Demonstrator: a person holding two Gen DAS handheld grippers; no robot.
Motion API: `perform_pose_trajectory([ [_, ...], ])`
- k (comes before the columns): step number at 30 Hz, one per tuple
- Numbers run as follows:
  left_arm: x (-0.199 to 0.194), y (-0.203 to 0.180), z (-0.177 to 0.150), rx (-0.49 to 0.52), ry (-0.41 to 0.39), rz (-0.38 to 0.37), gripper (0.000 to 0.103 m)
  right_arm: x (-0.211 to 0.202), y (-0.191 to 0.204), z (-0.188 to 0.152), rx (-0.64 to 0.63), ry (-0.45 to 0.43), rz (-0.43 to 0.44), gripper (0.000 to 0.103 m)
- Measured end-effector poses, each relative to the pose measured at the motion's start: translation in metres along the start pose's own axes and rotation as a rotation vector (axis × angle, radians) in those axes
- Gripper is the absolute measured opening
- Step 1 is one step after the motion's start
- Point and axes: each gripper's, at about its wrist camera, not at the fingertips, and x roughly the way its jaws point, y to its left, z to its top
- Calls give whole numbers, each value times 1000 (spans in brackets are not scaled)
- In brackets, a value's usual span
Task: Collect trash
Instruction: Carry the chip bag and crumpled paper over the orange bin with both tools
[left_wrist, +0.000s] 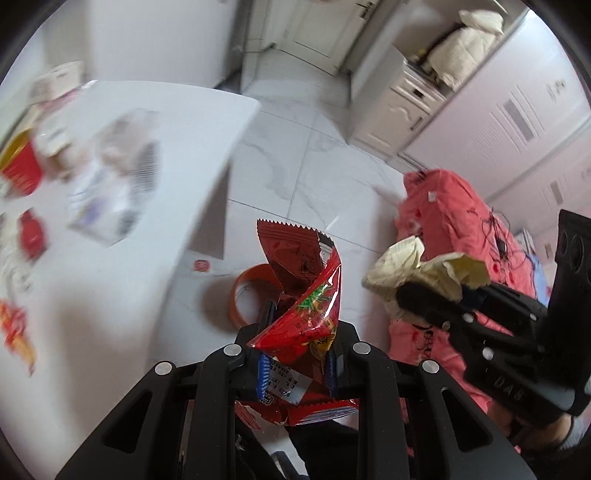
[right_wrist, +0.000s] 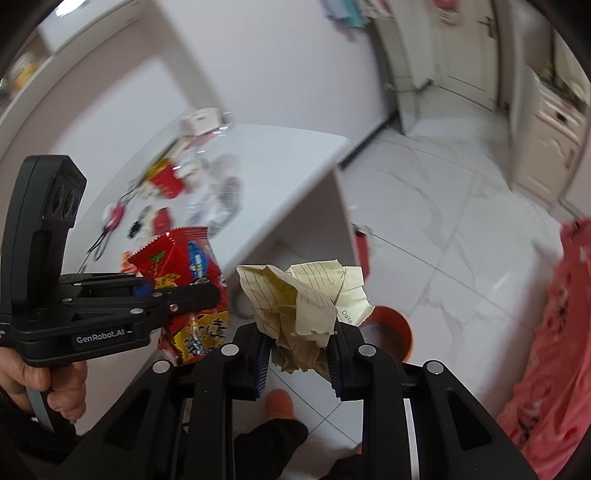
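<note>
My left gripper (left_wrist: 295, 363) is shut on a crumpled red snack wrapper (left_wrist: 301, 295), which sticks up between its blue pads. The same wrapper (right_wrist: 184, 284) shows at the left of the right wrist view, pinched in the left gripper (right_wrist: 207, 295). My right gripper (right_wrist: 297, 354) is shut on a ball of crumpled yellow lined paper (right_wrist: 303, 302); in the left wrist view that paper (left_wrist: 417, 266) and the right gripper (left_wrist: 410, 295) sit at the right. An orange bin (left_wrist: 247, 295) stands on the floor just beyond both grippers, its rim (right_wrist: 399, 332) partly hidden by the paper.
A white table (left_wrist: 177, 122) at the left carries more litter: a red cup (left_wrist: 20, 170), a clear plastic pack (left_wrist: 110, 184) and red wrappers. A pink-red cloth heap (left_wrist: 454, 221) lies at the right. White tiled floor (right_wrist: 443, 221) stretches toward cabinets and a door. A slippered foot (right_wrist: 280, 404) is below.
</note>
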Motion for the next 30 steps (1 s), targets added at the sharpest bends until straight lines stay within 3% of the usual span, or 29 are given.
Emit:
perform_pose_trajectory([
  [3, 42, -4, 10, 31, 28, -28, 24, 22, -31, -10, 90, 10, -8, 26],
  [10, 141, 6, 15, -1, 95, -97, 24, 105, -92, -29, 207, 80, -69, 26],
  [14, 201, 11, 12, 16, 140, -88, 24, 158, -124, -43, 285, 127, -73, 27],
  [20, 259, 24, 2, 14, 172, -143, 25, 228, -179, -70, 370, 169, -62, 27],
  [30, 331, 45, -15, 32, 211, -103, 27, 312, -235, -95, 467, 235, -65, 27],
])
